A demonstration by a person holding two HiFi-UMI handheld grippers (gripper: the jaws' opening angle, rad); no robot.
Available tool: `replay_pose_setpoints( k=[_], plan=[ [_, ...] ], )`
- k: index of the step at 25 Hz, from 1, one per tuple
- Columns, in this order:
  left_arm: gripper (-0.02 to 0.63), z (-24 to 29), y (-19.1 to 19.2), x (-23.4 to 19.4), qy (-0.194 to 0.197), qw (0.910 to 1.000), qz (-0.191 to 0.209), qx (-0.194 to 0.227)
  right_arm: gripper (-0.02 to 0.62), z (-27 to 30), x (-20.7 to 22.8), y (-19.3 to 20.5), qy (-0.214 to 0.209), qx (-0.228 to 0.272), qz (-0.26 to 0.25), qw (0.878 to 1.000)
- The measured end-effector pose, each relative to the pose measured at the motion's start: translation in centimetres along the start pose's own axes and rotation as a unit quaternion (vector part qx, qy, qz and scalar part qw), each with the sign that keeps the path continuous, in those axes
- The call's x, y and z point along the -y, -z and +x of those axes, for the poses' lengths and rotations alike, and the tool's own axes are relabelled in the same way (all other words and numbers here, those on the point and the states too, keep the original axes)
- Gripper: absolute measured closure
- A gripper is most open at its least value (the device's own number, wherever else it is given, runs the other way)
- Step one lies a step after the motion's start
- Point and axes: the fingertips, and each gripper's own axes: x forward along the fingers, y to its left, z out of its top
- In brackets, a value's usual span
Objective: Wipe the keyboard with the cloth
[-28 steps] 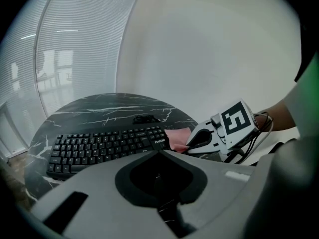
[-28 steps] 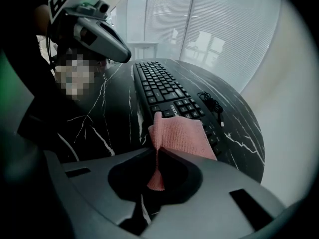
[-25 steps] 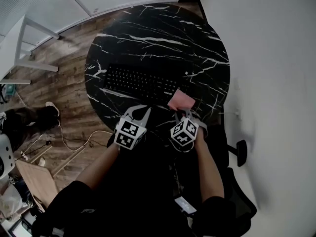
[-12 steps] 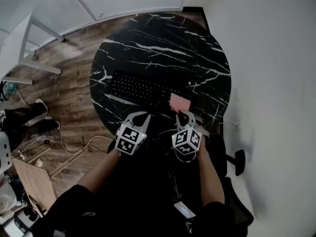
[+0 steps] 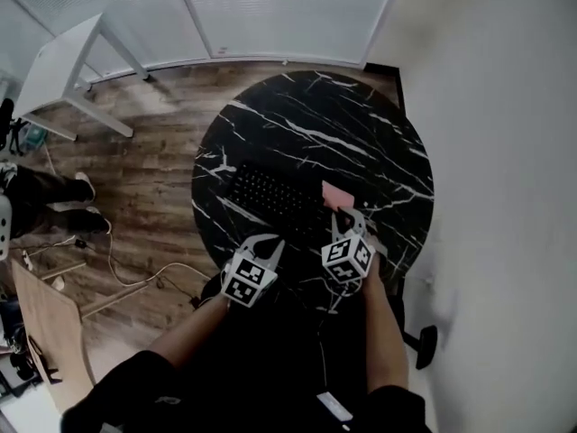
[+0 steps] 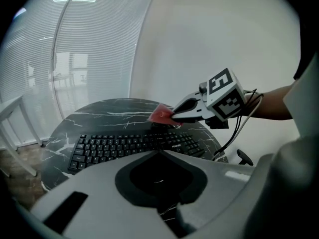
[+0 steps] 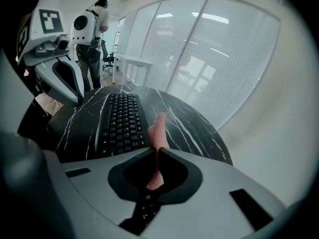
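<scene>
Head view: high above, steeply down on round desk point(image 5: 361, 142), keyboard point(image 5: 273, 198) central. Left gripper view: low, near keyboard's front edge, faces across it toward wall point(image 6: 199, 44). Right gripper view: low, close off keyboard's right end, faces along it toward windows point(image 7: 209, 49). Keyboard shared by all.

The person's head comes up and back, so the round black table point(image 5: 297, 88) now shows whole and smaller, and the window blinds point(image 5: 270, 12) and the white desk point(image 5: 59, 66) come into sight beyond it. The keyboard point(image 5: 270, 197) now lies at a steeper slant across the head view. The left gripper point(image 5: 263, 242), the right gripper point(image 5: 347, 216) and the pink cloth point(image 5: 338, 196) all sit lower and a little further right there than a second ago.
</scene>
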Motion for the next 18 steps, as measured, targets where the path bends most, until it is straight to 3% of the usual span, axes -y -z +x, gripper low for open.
replay_pose_setpoints(
  k=[5,10,18],
  plan=[
    [0.609,-1.1,-0.1,-0.9,-0.012,0.9998,-0.018,0.004,0.586,3.2,-2.2,1.6,-0.033,-0.053,-0.013,0.998],
    [0.609,-1.0,-0.1,-1.9,-0.018,0.9994,-0.03,0.001,0.586,5.6,-3.3,2.6,-0.063,-0.077,0.009,0.995],
    [0.609,-2.0,1.0,-2.3,-0.014,0.9993,-0.03,-0.015,0.586,5.5,-5.0,2.2,-0.073,-0.08,0.027,0.994]
  ],
)
